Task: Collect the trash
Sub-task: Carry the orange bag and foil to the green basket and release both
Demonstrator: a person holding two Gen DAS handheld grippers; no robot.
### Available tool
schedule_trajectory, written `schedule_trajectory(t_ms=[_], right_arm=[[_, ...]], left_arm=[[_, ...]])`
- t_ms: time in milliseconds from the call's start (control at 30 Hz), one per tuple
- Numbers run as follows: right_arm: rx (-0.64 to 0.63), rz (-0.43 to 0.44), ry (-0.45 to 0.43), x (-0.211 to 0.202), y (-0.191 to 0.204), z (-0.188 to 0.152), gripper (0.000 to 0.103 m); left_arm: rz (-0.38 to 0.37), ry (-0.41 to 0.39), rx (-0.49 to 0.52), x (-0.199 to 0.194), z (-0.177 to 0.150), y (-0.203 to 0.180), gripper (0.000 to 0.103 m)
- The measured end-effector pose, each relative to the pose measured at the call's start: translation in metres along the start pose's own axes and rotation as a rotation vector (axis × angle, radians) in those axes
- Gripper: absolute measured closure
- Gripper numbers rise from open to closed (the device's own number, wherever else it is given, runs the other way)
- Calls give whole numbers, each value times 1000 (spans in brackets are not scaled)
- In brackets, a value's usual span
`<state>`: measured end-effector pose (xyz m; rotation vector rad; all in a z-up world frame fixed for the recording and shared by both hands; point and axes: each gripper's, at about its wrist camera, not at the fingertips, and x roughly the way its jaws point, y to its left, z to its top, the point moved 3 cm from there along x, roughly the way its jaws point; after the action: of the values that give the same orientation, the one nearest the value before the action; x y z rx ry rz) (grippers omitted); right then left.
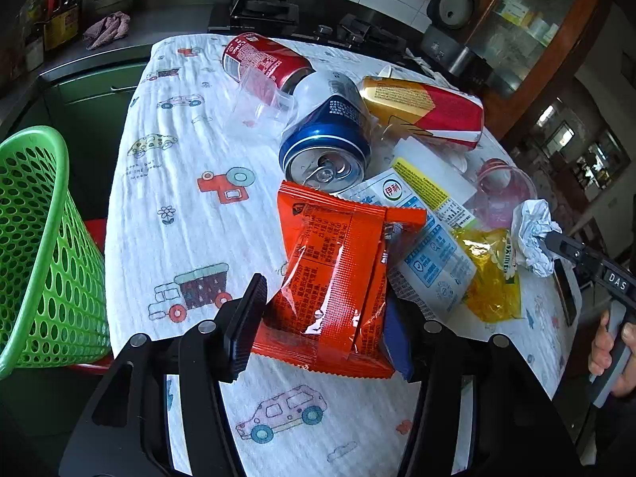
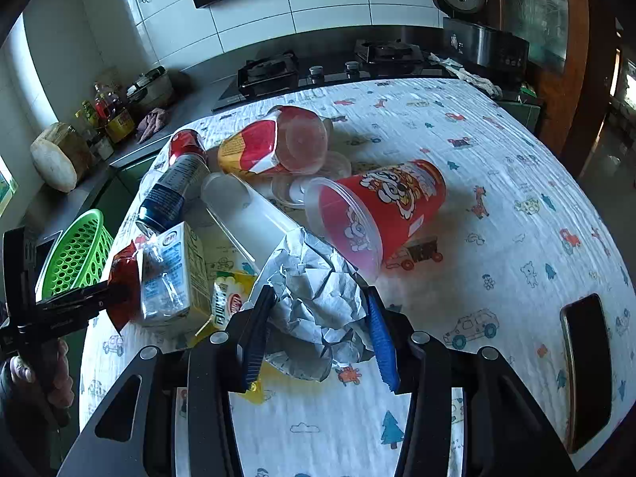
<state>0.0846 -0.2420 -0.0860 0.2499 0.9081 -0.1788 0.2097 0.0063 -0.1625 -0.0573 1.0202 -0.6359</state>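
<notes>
Orange snack wrapper (image 1: 330,290) sits clamped in the left gripper (image 1: 326,318) jaws, crumpled paper (image 2: 314,302) in the right gripper (image 2: 318,330) jaws; lift both cleanly toward the green basket (image 1: 39,246) at left.

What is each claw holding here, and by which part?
Left claw grips the orange snack wrapper across its lower half. Right claw grips the crumpled paper ball across its middle.
</notes>
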Motion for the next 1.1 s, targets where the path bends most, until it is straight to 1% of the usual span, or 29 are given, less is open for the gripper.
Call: schedule_trajectory(t_ms=[67,200,367,500,633,767,833,900,1000,1033,1067,1100], right_arm=[[-13,15,-10,-5,7,5,58],[-58,54,-31,-11,30,19,58],[-138,143,-37,-9,74,38,58],[-214,224,-26,-1,118,50,58],[-284,303,-15,9,166,59,58],[-335,382,13,22,213,64,58],[-368,399,25,30,235,67,58],[-393,416,36,35,256,66,58],[-423,438,53,45,286,69,57],[-430,444,56,48,296,69,57],[-438,454,61,52,307,68,57],[-445,460,70,57,318,69,57]], left_arm=[[-8,-12,-4,-6,-1,0,55],[-13,-60,-18,-26,0,2,58],[29,-142,-49,-63,4,20,59],[107,-236,-102,-103,12,52,59],[245,-282,-161,-132,18,100,59],[366,-271,-219,-142,17,155,59],[404,-251,-260,-141,15,183,59],[442,-230,-293,-138,12,207,56],[469,-200,-346,-132,5,234,53],[474,-195,-359,-130,3,240,51],[479,-189,-373,-129,0,244,46],[479,-192,-387,-129,-3,248,44]])
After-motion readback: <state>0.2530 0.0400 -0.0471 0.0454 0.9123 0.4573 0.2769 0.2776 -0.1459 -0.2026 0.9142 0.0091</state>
